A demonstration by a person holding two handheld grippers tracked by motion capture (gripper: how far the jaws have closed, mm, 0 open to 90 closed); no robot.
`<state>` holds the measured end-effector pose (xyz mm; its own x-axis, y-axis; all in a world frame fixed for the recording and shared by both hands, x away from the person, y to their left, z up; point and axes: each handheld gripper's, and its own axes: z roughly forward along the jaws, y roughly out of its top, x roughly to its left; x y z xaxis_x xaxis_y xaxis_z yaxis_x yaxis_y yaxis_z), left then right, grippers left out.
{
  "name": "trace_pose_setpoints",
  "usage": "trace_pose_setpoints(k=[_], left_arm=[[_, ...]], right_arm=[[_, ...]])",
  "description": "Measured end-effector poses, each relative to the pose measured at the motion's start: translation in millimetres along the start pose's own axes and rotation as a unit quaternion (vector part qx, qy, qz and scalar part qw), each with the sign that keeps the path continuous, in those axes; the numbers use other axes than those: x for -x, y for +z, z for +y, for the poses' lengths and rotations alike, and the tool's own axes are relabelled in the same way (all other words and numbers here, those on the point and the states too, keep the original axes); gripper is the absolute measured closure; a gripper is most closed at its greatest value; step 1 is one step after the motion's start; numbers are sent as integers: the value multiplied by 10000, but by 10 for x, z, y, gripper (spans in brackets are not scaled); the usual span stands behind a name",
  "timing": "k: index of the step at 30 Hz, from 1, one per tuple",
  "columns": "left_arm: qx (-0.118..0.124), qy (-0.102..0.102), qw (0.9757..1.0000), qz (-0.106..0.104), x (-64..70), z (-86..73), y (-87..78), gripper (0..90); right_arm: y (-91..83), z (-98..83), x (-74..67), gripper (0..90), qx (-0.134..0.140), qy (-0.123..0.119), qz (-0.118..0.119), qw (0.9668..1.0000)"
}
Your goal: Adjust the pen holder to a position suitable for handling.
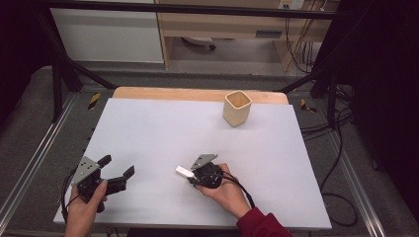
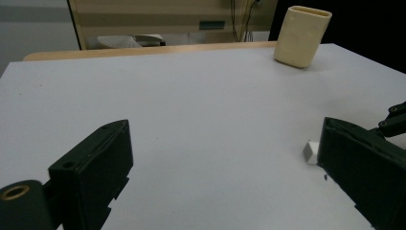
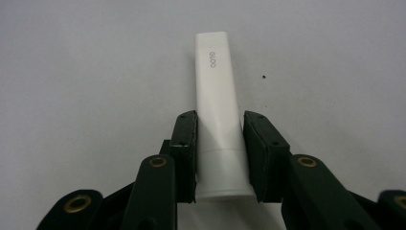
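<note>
A white tube (image 3: 213, 72) with small grey lettering sits between the jaws of my right gripper (image 3: 219, 125), which is shut on its capped end. From above, the tube (image 1: 184, 171) points left out of that gripper (image 1: 191, 176), low over the white table top (image 1: 163, 128) near the front middle. I cannot tell whether the tube touches the table. My left gripper (image 1: 117, 165) stands open and holds nothing at the front left. Its own view has the jaws wide apart (image 2: 222, 139), with the tube's end (image 2: 310, 151) beside the right jaw.
A cream, square-mouthed cup (image 1: 237, 108) stands upright at the back right of the table, also in the left gripper view (image 2: 301, 36). A wooden edge (image 1: 197, 94) runs along the table's far side. Cables (image 1: 341, 163) trail on the floor to the right.
</note>
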<state>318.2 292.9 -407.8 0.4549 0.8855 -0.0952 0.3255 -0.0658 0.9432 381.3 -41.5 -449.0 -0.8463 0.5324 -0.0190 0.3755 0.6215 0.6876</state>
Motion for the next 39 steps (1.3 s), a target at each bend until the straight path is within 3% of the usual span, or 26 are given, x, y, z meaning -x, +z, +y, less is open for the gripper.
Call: trace_pose_setpoints(k=[11,13,16,24,28,33,36,39], left_arm=[[-17,27,10000,-51,48,-2,34,47],[-4,-40,10000,-9,38,-6,98,34],[-22,-350,9994,-75,45,-2,236,55],[120,-248,9995,-176,209,84,421,51],[202,-329,9988,-304,305,159,576,51],[685,-658,9950,-322,397,300,794,55],[705,-776,9938,-359,426,368,879,55],[623,-667,9951,-368,448,368,900,55]], right_arm=[[-2,-4,-25,673,63,-120,-95,9999],[-18,3,-25,673,95,-131,-151,9998],[-61,12,-2,673,169,-152,-206,9995],[-206,7,54,673,385,-132,-322,9987],[-272,-15,70,673,457,-96,-384,9982],[-389,-12,110,673,459,20,-536,9975],[-463,-17,132,673,557,62,-536,9970],[-553,-54,157,673,735,52,-548,9958]])
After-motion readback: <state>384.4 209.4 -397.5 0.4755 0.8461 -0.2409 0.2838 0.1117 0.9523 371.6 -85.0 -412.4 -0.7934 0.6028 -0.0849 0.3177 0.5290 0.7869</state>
